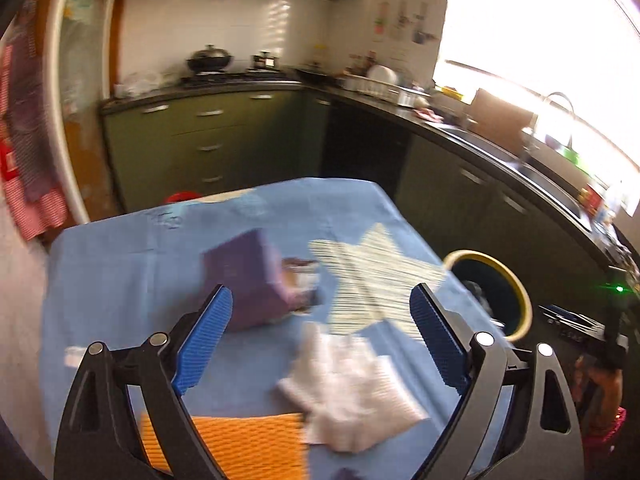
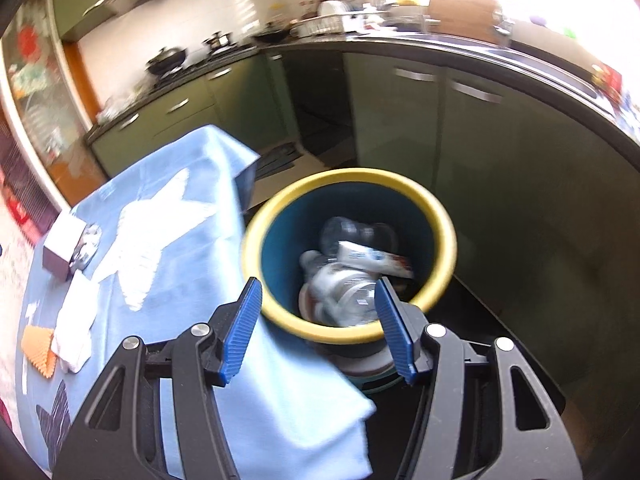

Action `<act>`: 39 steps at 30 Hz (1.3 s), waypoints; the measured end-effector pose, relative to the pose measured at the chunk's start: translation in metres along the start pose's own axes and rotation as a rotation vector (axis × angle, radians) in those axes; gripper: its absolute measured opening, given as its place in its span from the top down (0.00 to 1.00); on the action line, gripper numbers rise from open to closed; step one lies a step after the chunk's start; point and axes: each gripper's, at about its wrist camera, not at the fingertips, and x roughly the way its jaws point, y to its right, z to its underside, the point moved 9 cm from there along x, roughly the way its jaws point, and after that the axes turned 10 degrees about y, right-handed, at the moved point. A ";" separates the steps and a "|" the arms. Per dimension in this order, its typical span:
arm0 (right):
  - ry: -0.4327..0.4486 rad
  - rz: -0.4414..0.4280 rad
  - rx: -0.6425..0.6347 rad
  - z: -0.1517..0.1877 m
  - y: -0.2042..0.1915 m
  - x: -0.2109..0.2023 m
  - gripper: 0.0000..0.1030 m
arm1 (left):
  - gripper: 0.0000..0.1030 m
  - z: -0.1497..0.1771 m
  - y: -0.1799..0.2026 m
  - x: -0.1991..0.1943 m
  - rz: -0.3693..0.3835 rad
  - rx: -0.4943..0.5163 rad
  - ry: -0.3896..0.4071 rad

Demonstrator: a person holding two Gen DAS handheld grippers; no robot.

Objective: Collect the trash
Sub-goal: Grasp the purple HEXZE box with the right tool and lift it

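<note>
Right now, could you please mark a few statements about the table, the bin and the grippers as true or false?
1. The bin is empty. False: it holds wrappers and plastic.
2. The left gripper is open and holds nothing. True.
3. A purple box sits on the blue tablecloth. True.
4. The bin's rim is red. False: it is yellow.
5. The right gripper grips a white tissue. False: nothing is between its fingers; the crumpled tissue lies on the table.
</note>
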 end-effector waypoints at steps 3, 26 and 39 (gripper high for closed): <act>-0.018 -0.052 -0.057 0.000 -0.037 0.005 0.46 | 0.11 0.003 -0.058 -0.006 -0.112 -0.041 0.037; -0.074 -0.648 -0.595 -0.018 -0.343 0.022 0.23 | 0.07 0.055 -0.163 -0.007 -0.331 -0.129 0.042; -0.263 -0.766 -1.293 -0.012 -0.391 0.076 0.09 | 0.05 0.046 -0.167 -0.017 -0.330 -0.127 0.092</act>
